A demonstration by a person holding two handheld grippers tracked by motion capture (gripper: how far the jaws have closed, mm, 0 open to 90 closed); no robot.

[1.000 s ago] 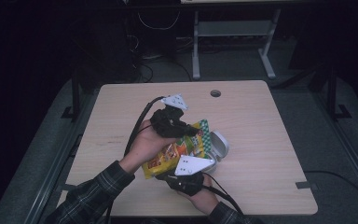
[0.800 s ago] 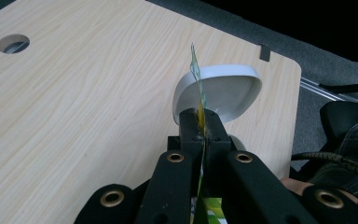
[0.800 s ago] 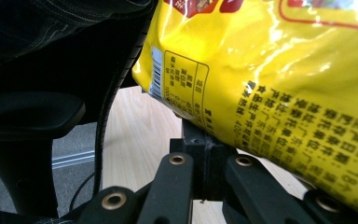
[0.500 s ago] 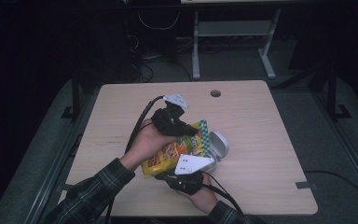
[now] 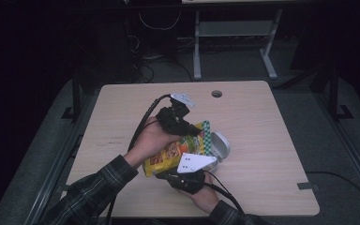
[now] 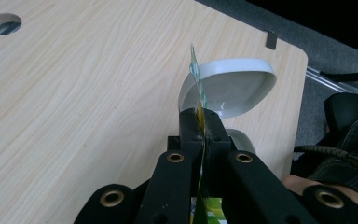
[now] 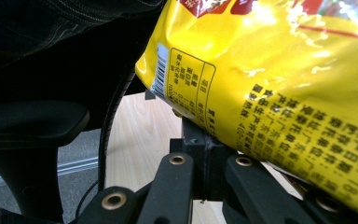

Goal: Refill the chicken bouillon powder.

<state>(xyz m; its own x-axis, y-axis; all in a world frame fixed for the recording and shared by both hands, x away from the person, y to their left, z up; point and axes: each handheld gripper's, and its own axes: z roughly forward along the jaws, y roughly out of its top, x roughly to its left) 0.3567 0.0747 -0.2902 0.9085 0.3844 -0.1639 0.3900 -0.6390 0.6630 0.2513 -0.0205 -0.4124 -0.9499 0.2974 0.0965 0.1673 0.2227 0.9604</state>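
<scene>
1. Held over the centre of the frame in the high view, a crinkly yellow foil snack bag with a green-checked top edge (image 5: 176,152) hangs between two hand-held claws above the pale wood-grain tabletop (image 5: 262,122).

2. The left claw (image 5: 194,132) is closed tight on the bag's thin top seam; in the left gripper view the seam stands edge-on between the two black jaws, which meet on it with no gap.

3. The right claw (image 5: 180,174) sits under the bag's lower end at the bottom centre of the high view. In the right gripper view the yellow foil lies across the jaws and hides their tips, so whether they pinch it cannot be told.

4. The bag looks light, soft and slippery, its film dented and glossy; the flat sealed seams at either end appear the surest places to grip, since the puffed middle would likely slide or crush.

5. A shallow light-grey plastic bowl (image 5: 221,145) rests on the tabletop just right of the bag, tilted in the left gripper view directly beyond the seam.

6. Open tabletop lies to the upper left and right of the frame; a round cable hole (image 5: 216,93) sits near the far edge, and the near edge runs close beneath the person's forearms.
</scene>
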